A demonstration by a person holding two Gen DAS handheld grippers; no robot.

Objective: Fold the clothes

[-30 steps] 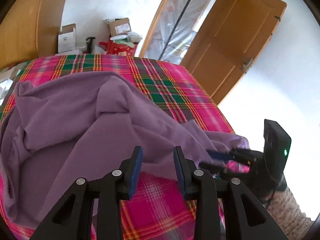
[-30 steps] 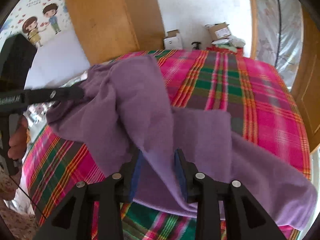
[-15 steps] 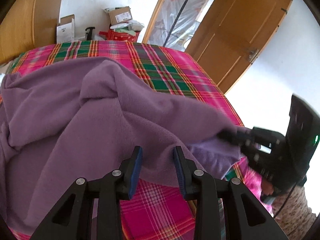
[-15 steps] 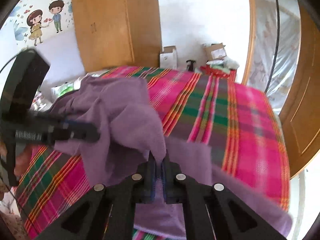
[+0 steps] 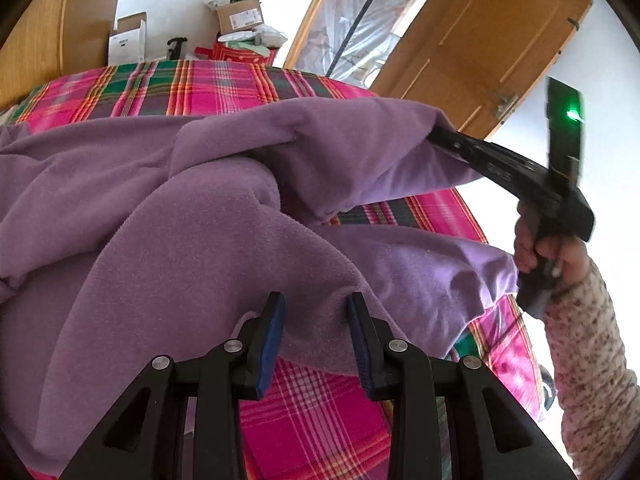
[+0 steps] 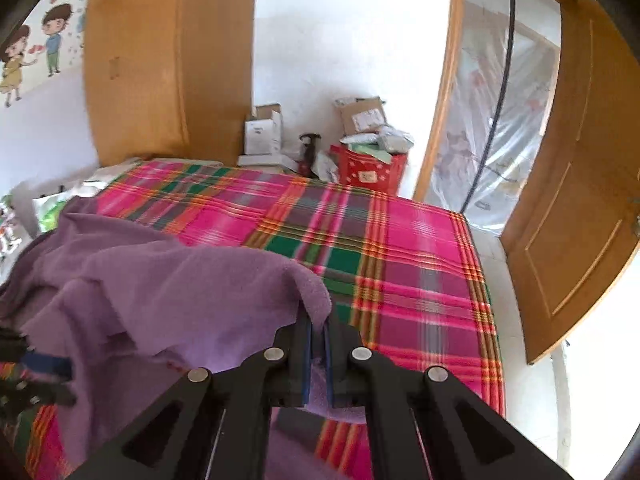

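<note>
Purple garment (image 5: 200, 220) hides the right gripper's (image 5: 440, 136) tips

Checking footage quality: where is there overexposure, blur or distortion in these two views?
Left wrist view: wall right of the door blown out white; right gripper slightly smeared. Right wrist view: floor at lower right overexposed, door frame bowed by fisheye; purple garment sharp.

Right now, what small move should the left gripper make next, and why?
Probably close the left gripper: its jaws stand open with the purple garment between them, while the right gripper is shut on a lifted edge.
</note>
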